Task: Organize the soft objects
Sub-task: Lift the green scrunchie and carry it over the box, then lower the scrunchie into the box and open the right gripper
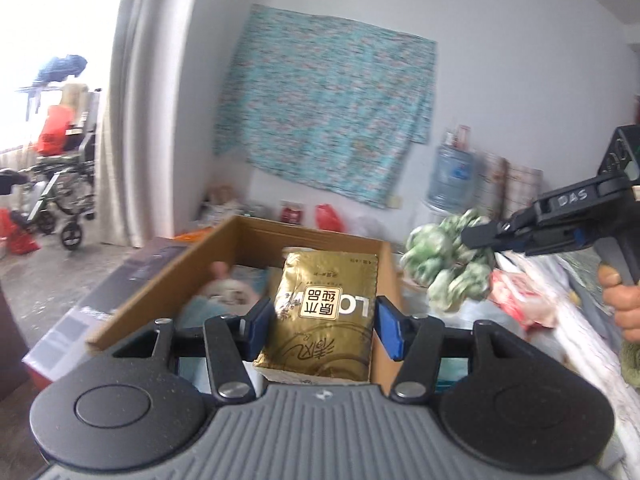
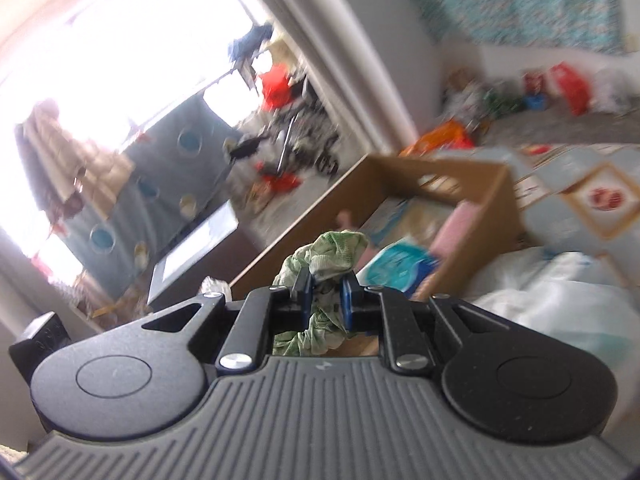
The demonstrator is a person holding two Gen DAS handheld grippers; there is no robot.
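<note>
My left gripper (image 1: 322, 320) is shut on a gold soft pack (image 1: 324, 312) with printed characters, held just above the near edge of an open cardboard box (image 1: 192, 256). My right gripper (image 2: 326, 290) is shut on a crumpled green-and-white cloth (image 2: 332, 252). In the left wrist view that cloth (image 1: 444, 264) hangs in a bunch from the right gripper (image 1: 486, 236) to the right of the box, with a hand (image 1: 624, 300) on its handle. The cardboard box (image 2: 496, 196) holds a blue-and-white pack (image 2: 404, 268), a pink item (image 2: 456, 224) and other soft things.
A pink bundle (image 1: 520, 296) and white plastic bags (image 2: 560, 292) lie on the patterned bed cover (image 2: 600, 196) right of the box. A wheelchair (image 1: 64, 184) stands by the curtain (image 1: 144, 120). A water jug (image 1: 452, 176) and red bags (image 1: 330, 216) sit along the far wall.
</note>
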